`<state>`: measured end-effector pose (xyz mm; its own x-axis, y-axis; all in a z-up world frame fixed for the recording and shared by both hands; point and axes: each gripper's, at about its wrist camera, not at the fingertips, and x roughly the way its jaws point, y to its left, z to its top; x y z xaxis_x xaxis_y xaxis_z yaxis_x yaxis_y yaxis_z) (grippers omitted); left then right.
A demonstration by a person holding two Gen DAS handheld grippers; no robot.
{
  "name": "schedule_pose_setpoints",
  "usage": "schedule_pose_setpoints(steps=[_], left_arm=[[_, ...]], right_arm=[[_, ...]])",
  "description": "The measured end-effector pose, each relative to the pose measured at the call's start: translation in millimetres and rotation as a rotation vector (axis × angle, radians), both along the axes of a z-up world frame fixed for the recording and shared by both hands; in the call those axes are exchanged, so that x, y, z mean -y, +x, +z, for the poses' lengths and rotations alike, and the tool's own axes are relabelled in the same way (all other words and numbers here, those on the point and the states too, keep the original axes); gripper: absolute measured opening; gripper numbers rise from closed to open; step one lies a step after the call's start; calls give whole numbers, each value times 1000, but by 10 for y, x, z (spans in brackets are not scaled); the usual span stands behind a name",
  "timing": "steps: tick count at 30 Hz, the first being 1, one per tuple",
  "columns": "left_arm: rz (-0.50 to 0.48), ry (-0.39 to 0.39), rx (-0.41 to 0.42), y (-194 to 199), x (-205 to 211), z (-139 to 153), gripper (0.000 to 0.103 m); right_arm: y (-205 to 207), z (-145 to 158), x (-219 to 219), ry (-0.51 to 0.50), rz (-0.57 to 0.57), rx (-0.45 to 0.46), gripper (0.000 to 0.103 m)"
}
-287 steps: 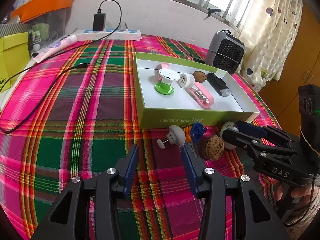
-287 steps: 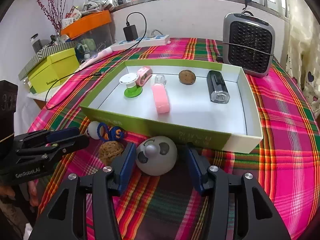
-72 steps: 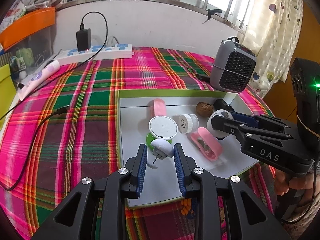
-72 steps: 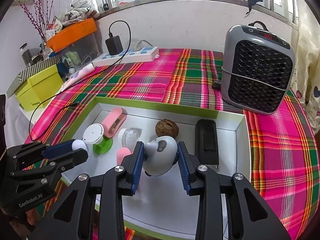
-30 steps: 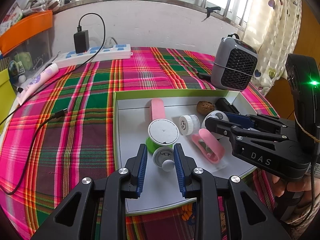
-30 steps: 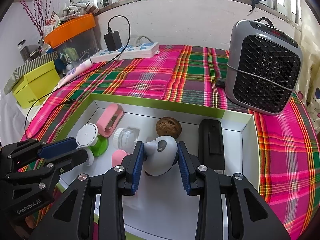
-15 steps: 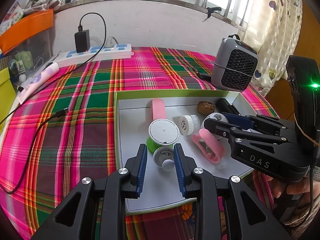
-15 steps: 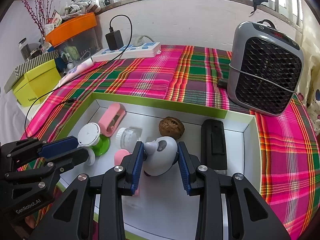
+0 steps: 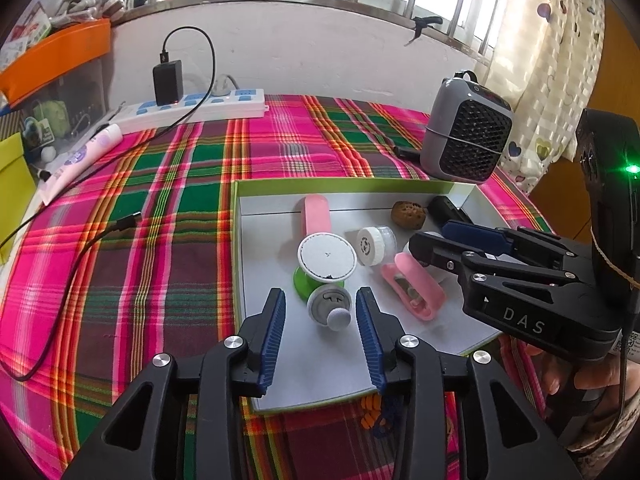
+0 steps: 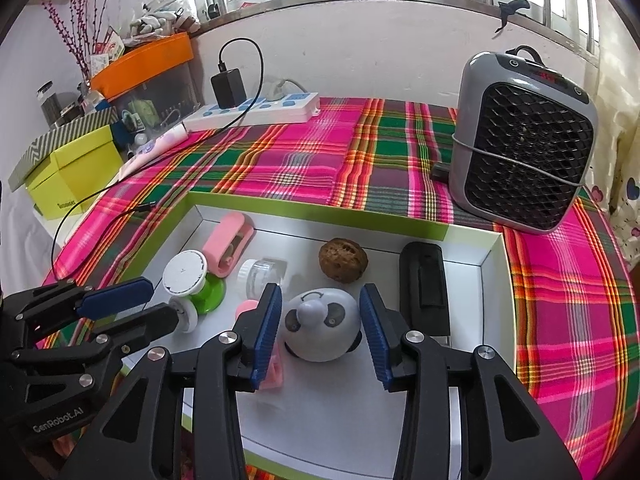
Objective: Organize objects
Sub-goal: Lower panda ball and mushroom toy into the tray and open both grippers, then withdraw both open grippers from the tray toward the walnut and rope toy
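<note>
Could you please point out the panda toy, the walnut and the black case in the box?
panda toy (image 10: 320, 326): right wrist view, on its face.
walnut (image 10: 343, 259): right wrist view, shell centre.
black case (image 10: 424, 280): right wrist view, top face.

A panda toy (image 10: 320, 330) sits on the white floor of a green tray (image 10: 316, 205) at lower centre, between the parted jaws of the right gripper (image 10: 320, 332), neither blue pad touching it. A walnut (image 10: 343, 259) and black case (image 10: 425, 283) lie beyond it. The left gripper (image 10: 132, 312) enters at lower left. A grey heater (image 10: 524, 144) stands upper right on the plaid desk (image 10: 304, 160).
</note>
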<state>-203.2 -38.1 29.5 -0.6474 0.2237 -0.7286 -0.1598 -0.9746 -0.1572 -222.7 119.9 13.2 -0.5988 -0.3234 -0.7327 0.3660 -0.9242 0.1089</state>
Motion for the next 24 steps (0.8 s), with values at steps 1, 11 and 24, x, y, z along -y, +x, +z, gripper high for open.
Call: schedule_pose_setpoints(steps=[1,11,24], left_arm=[[0,1,-2,16,1,4,35],[10,3,-19,178,5,81,37],[12,-1,-42,399,10,160,38]], right_arm=[[12,8,1,0,0,-2,42],[154,72,-33,-12,-15,-18,42],[418,165,-58,-23,-23,-43,42]])
